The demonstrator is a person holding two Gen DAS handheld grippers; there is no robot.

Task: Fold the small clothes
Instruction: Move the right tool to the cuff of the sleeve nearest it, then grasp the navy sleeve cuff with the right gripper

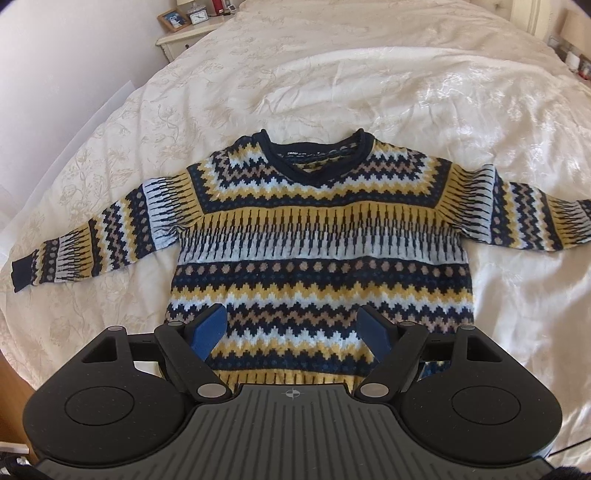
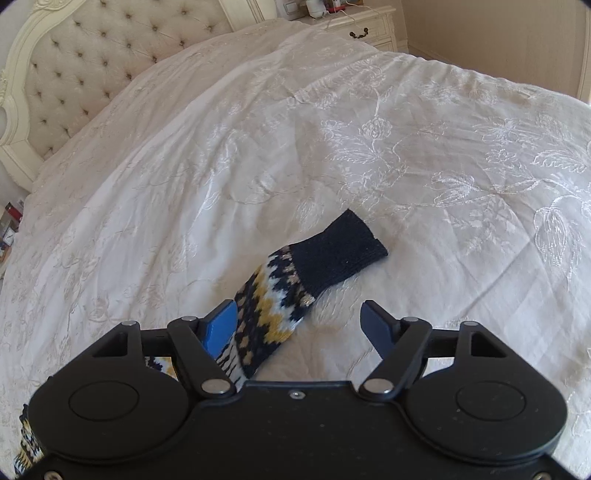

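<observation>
1. Left gripper (image 1: 291, 326) is held wide apart over the hem of the sweater (image 1: 317, 236); nothing is gripped.
2. Right gripper (image 2: 301, 328) is spread wide too, with the right sleeve (image 2: 295, 291) lying between its fingers, probably lined up for a pinch.
3. One sweater is laid flat, front up, on the bedspread (image 1: 332, 74), both sleeves spread, so folding is judged not yet started.
4. Count: two grippers, two sleeves, one bed.

- Bed (image 2: 332, 147), covered by a cream embroidered bedspread (image 1: 369, 74), sunlit.
- Tufted cream headboard (image 2: 92, 55), carved frame.
- Cream nightstand (image 1: 181, 37) bearing a framed photo (image 1: 173, 18) and clock (image 1: 198, 16).
- Second nightstand (image 2: 369, 27) against a beige wall (image 2: 498, 33).
</observation>
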